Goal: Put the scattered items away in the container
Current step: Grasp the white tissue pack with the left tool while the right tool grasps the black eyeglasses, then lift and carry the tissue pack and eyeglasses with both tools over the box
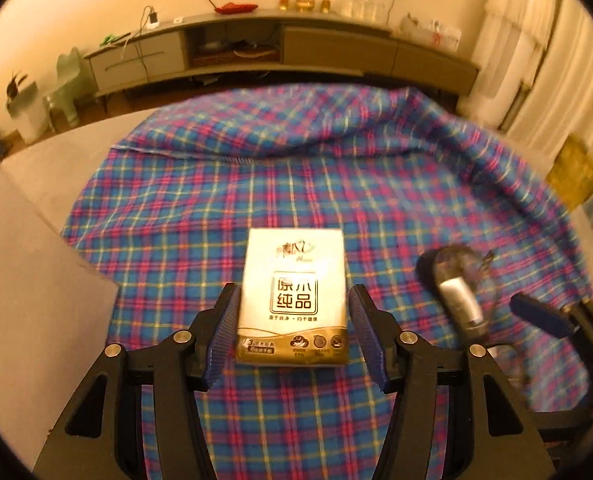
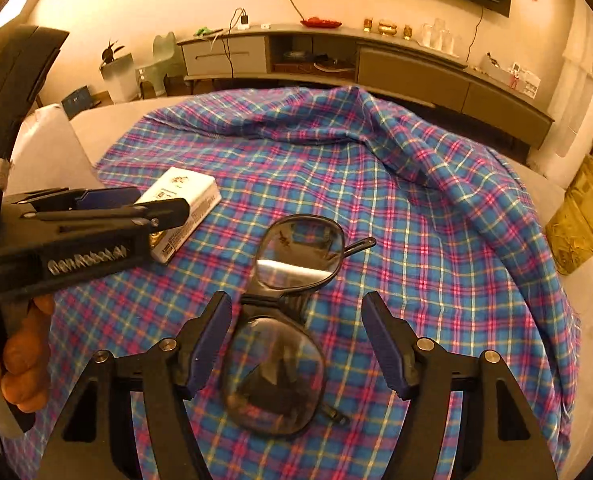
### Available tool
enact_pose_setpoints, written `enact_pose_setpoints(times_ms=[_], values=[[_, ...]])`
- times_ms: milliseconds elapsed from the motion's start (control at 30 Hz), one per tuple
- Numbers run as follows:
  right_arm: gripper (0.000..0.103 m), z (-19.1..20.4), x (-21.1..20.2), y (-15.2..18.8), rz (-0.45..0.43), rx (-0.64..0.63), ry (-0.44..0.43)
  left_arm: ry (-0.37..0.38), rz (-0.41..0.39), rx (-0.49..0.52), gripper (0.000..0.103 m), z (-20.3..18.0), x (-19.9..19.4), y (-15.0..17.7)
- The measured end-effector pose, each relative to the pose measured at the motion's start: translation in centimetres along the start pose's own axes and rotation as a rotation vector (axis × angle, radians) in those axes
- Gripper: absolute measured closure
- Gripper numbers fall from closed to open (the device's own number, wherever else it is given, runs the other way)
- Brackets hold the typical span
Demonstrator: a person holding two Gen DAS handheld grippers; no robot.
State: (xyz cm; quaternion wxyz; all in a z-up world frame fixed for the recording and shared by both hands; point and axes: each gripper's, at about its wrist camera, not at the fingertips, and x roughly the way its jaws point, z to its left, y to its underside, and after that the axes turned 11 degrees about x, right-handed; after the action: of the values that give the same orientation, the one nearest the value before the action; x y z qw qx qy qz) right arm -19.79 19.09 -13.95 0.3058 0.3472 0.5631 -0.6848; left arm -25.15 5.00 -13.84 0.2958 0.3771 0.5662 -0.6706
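A: Report the left wrist view.

B: The left gripper (image 1: 294,334) is angled down over the plaid cloth (image 1: 376,184). The tissue pack (image 1: 294,296) lies flat on the cloth between the blue pads (image 1: 222,338). The jaws stand spread; a narrow gap shows on the right side, and on the left side contact cannot be confirmed. To the right, the glasses (image 1: 456,292) appear only as a blur, beside one finger of the right gripper (image 1: 540,316).

A: What does the right wrist view add?

B: It shows the glasses (image 2: 288,320) sharply: dark frame, folded, lying on the plaid cloth (image 2: 436,200), with the nearer lens between the pads of the right gripper (image 2: 298,344). The jaws are spread wide and clear of the frame on both sides. It also shows the left gripper (image 2: 152,216) from the side, over the tissue pack (image 2: 192,200), and the person's hand (image 2: 20,356) on its handle. A yellowish container (image 2: 584,220) stands at the right edge, off the cloth.
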Motion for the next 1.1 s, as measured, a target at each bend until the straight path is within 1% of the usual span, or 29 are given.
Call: enact_pose_setpoints(times_ms=[33, 67, 100, 133, 167, 200, 233, 300, 433, 600, 800, 933, 1033, 1100], values=[[0.035, -0.2, 0.5, 0.0, 0.013, 0.006, -0.014, -0.01, 0.001, 0.004, 0.042, 0.0, 0.4, 0.1], [0.037, -0.4, 1.0, 0.0, 0.028, 0.014, -0.03, -0.026, -0.019, 0.009, 0.04, -0.1, 0.4, 0.3], [0.044, -0.6, 1.4, 0.2, 0.034, 0.023, -0.039, -0.034, -0.026, 0.01, 0.04, -0.1, 0.5, 0.3], [0.048, -0.7, 1.4, 0.3, 0.03, 0.027, -0.035, -0.034, -0.029, 0.001, 0.04, 0.1, 0.5, 0.2], [0.052, -0.7, 1.3, 0.3, 0.03, 0.03, -0.032, -0.033, -0.029, -0.008, 0.042, 0.2, 0.5, 0.2], [0.052, -0.8, 1.1, 0.3, 0.032, 0.043, -0.043, -0.035, -0.031, -0.018, 0.044, 0.4, 0.4, 0.1], [0.052, -1.1, 0.9, 0.3, 0.035, 0.067, -0.06, -0.039, -0.036, -0.026, 0.049, 0.5, 0.3, 0.2], [0.053, -1.5, 0.6, 0.3, 0.029, 0.106, -0.071, -0.037, -0.04, -0.03, 0.049, 0.4, 0.2, 0.3], [0.053, -2.3, -0.5, 0.3, 0.053, 0.184, -0.138, -0.017, -0.041, -0.059, 0.05, 0.6, -0.4, 0.7], [0.053, -2.5, -2.4, 0.2, 0.033, 0.217, -0.184, -0.001, -0.052, -0.06, 0.05, 0.4, -1.9, 1.4], [0.053, -1.8, -3.3, 0.3, 0.03, 0.192, -0.184, 0.013, -0.055, -0.034, 0.05, -0.7, -3.4, 2.0], [0.053, -1.5, -3.1, 0.8, 0.092, 0.133, -0.173, 0.032, -0.043, -0.015, 0.05, -1.4, -4.8, 3.3], [0.053, -0.8, -3.2, 1.5, 0.154, 0.037, -0.139, 0.051, -0.032, -0.004, 0.05, -1.8, -5.9, 4.3], [0.053, -0.5, -3.5, 1.7, 0.144, 0.005, -0.112, 0.061, -0.037, 0.008, 0.05, -2.0, -6.8, 4.7]])
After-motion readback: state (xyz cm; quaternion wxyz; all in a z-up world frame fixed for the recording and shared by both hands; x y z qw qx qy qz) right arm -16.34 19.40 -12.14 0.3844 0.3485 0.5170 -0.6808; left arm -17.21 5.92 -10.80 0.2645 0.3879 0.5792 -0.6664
